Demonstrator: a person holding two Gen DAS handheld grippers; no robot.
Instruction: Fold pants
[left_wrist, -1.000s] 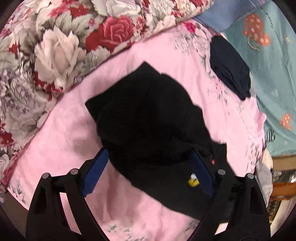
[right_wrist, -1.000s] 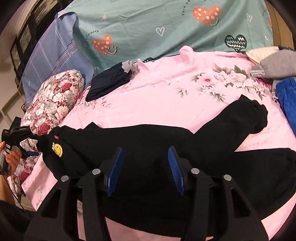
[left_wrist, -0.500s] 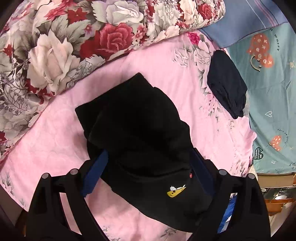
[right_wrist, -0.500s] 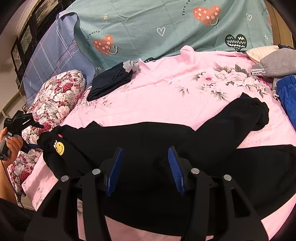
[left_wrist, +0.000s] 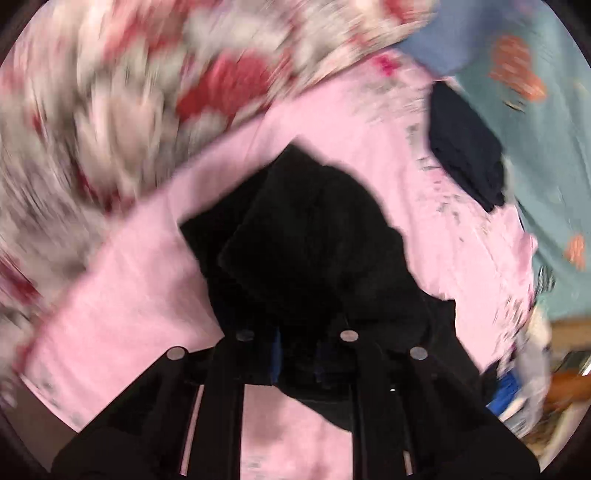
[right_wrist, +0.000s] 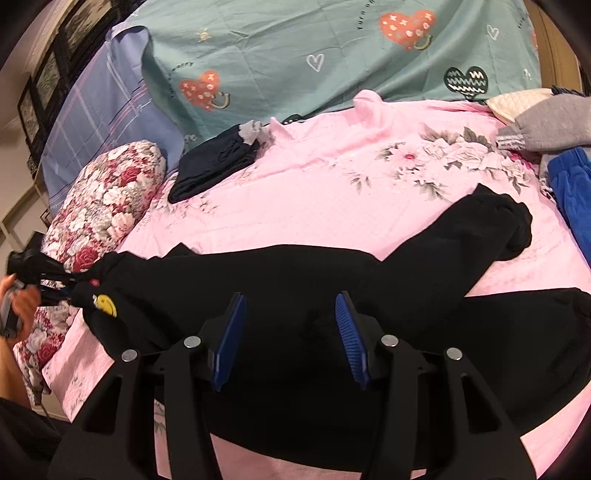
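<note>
Black fleece pants lie spread across a pink floral bedsheet. The left gripper, though blurred, seems clamped on the waistband end. The right gripper hovers with jaws apart above the middle. Next, likely carrying the waistband over.

Very little here can be read. The teal sheet along the head edge of the bed carries small dark curved lettering beside its orange hearts; beside the left heart it looks like "worry", and the rest is too small to make out. The grey garment at the bed's right edge has a white label with rows of print, too small to read. On the black pants, near the bed's left edge, sits a yellow smiley-face patch with a tiny red tab just above it, neither bearing legible words.
</note>
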